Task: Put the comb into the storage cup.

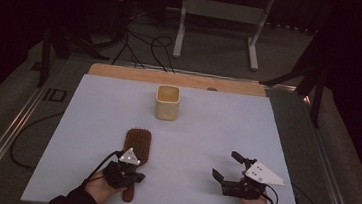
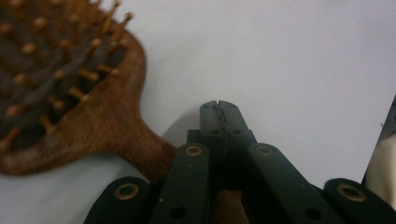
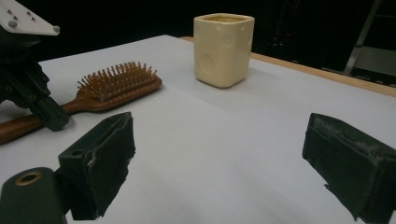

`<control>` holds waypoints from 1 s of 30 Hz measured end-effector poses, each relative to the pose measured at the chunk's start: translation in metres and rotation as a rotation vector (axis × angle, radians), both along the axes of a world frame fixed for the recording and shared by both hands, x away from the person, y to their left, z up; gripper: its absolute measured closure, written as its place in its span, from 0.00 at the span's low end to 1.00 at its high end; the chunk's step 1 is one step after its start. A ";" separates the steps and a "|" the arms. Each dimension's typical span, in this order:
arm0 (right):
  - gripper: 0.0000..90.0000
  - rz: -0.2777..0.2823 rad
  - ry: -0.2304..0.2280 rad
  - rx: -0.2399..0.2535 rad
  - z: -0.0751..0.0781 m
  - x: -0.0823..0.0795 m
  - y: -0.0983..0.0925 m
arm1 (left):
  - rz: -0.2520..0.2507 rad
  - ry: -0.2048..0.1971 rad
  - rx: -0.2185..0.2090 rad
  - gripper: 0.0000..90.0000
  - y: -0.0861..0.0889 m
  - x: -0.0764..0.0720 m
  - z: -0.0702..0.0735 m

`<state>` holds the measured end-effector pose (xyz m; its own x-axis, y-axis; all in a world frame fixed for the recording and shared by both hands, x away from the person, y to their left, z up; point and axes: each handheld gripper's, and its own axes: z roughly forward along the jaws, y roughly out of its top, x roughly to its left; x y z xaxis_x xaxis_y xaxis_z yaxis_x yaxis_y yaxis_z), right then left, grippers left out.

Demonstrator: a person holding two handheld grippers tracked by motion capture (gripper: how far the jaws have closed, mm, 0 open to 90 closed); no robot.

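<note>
Wooden and reddish-brown, the hairbrush point(image 1: 135, 150) lies flat on the white table cover point(image 1: 206, 134), bristles up, in the near-left part of the sheet as we see it from the high view. Its oval head points away from the person and its handle runs back toward the near edge. In the left gripper view we see the head point(image 2: 56, 79) at the upper left, rows of wooden pins standing out of a dark pad, and the neck narrowing down toward the black linkage.

Our left gripper point(image 1: 124, 173) sits right over the handle. Its jaws are pressed fully together, pad against pad, with nothing between them in the left gripper view point(image 2: 219, 119); the tips lie just beside the brush's neck, over bare white sheet. Whether any part of the gripper touches the handle we cannot tell. In the right gripper view, this gripper point(image 3: 28, 88) stands at the far left, above the handle.

Our right gripper point(image 1: 232, 170) rests well apart from the brush, at the near right of the sheet. Its jaws stand wide, and in the right gripper view point(image 3: 219, 163) we see bare cover between them.

Farther back, near the middle of the sheet, a cream square cup point(image 1: 167, 102) stands upright, well clear of brush and grippers. Behind it a strip of bare wooden tabletop point(image 1: 121, 72) shows beyond the cover.
</note>
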<state>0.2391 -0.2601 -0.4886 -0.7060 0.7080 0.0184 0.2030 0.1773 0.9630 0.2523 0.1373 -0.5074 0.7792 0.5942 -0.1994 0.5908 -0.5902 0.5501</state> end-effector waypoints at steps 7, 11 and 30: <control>0.10 -0.001 0.002 -0.002 0.000 0.000 0.000 | 0.010 0.004 0.016 1.00 0.020 -0.001 0.001; 0.10 0.003 0.004 -0.002 0.000 0.000 0.001 | 0.016 0.007 0.033 1.00 0.029 0.001 0.003; 0.10 0.011 0.011 -0.005 -0.002 0.001 0.002 | 0.051 0.010 0.086 1.00 0.060 0.008 0.007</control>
<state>0.2403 -0.2577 -0.4910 -0.7138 0.7000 0.0233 0.2119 0.1841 0.9598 0.2603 0.1971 -0.5007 0.7460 0.6481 -0.1533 0.6263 -0.6045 0.4923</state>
